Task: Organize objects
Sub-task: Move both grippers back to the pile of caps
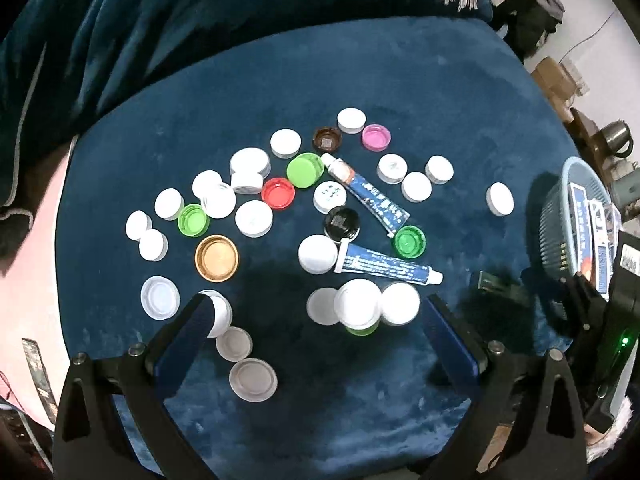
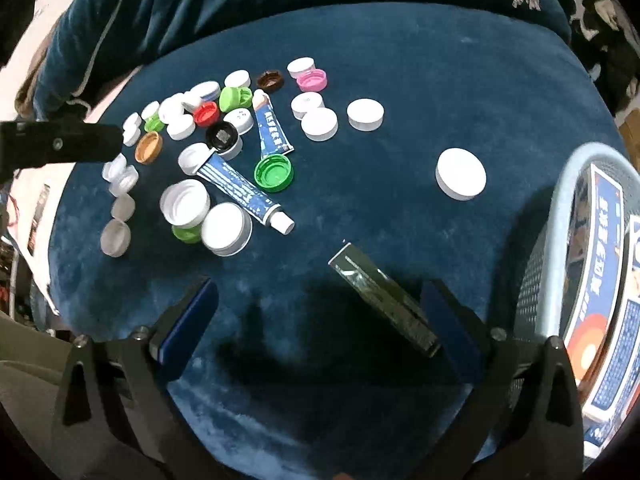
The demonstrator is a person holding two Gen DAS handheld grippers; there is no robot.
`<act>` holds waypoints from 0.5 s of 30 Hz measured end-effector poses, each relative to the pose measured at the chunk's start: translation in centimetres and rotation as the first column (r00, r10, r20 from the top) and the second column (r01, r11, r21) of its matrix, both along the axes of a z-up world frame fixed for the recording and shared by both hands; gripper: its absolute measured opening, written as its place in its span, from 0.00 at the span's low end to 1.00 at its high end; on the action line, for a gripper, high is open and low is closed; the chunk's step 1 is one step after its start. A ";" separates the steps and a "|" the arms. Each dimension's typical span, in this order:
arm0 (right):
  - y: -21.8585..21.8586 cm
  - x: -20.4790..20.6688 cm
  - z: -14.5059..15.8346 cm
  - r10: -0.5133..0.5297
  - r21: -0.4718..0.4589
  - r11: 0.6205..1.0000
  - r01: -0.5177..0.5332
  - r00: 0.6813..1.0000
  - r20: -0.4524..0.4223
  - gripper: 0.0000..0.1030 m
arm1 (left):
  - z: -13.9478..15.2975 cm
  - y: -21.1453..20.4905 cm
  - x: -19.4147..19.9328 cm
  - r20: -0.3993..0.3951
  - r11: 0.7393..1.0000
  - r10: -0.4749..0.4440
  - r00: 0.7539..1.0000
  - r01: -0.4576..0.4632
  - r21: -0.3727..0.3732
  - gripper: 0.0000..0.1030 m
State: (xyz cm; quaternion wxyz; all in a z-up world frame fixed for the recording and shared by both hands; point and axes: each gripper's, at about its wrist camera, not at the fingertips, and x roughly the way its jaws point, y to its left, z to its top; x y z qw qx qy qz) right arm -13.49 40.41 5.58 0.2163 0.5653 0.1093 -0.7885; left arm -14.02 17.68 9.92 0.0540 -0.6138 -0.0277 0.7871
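Note:
Several bottle caps, mostly white, lie scattered on a blue velvet cushion [image 1: 360,80], with two blue-and-white tubes [image 1: 376,196] [image 1: 388,268] among them. My left gripper [image 1: 320,320] hovers open over the near side of the pile. White caps [image 1: 358,306] sit between its fingers, untouched. My right gripper [image 2: 320,308] is open wide above a dark flat rectangular strip [image 2: 380,300], which lies close to its right finger [image 2: 444,308]. The tubes [image 2: 240,188] and caps lie up and to the left in the right wrist view. One white cap [image 2: 461,179] sits alone.
A light blue mesh basket [image 2: 560,208] with printed boxes inside stands at the right edge of the cushion; its wall [image 1: 560,216] also shows in the left wrist view. A blue blanket is heaped behind. Clutter lies on the floor at far right.

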 end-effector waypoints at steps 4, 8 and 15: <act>-0.4 -0.3 -0.1 0.004 0.005 1.000 -0.004 1.000 -0.002 0.99 | -0.3 -0.5 -0.3 0.016 1.000 0.017 1.000 -0.017 -0.017 0.99; -1.6 -0.9 0.4 0.029 -0.053 0.998 -0.029 1.000 0.000 0.98 | -0.1 -1.3 -0.5 0.015 0.999 0.043 0.999 -0.043 -0.013 0.99; -6.3 -2.4 0.5 0.139 -0.126 0.983 -0.137 0.990 0.006 0.67 | 0.3 -3.1 -0.2 0.011 0.996 0.086 0.996 -0.086 -0.008 0.99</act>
